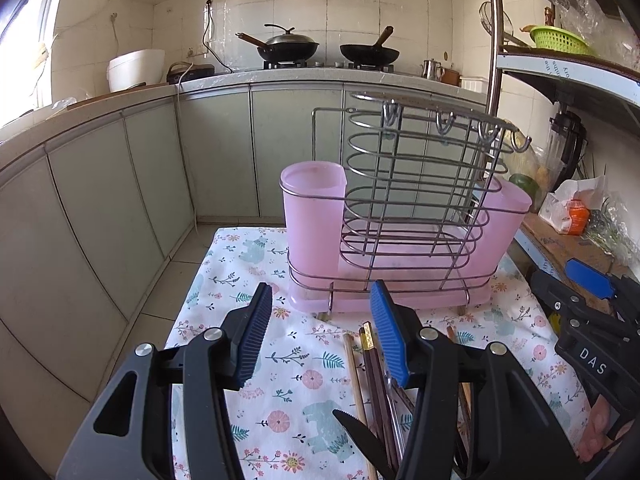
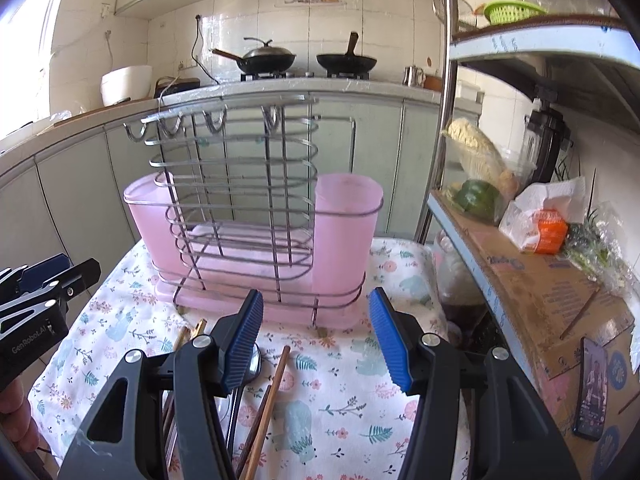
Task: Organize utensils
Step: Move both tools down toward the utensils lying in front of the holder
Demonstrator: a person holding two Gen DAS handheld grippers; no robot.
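surface: floral tablecloth (image 1: 296, 364) | on it: pink-lined wire rack (image 1: 392, 240), chopsticks (image 1: 354, 376), knife (image 1: 360, 436)

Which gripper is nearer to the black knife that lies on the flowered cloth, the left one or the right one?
Left. The left gripper hangs open right above the black knife, which lies under its inner finger. The right gripper is open farther to the side, over the wooden chopsticks.

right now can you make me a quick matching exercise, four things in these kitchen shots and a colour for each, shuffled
Things:
1. utensil rack cups
2. basket on the shelf
3. tool pads
4. woks on the stove

Colours:
A. black
B. pink
C. blue
D. green

Pairs: 1-B, 2-D, 3-C, 4-A
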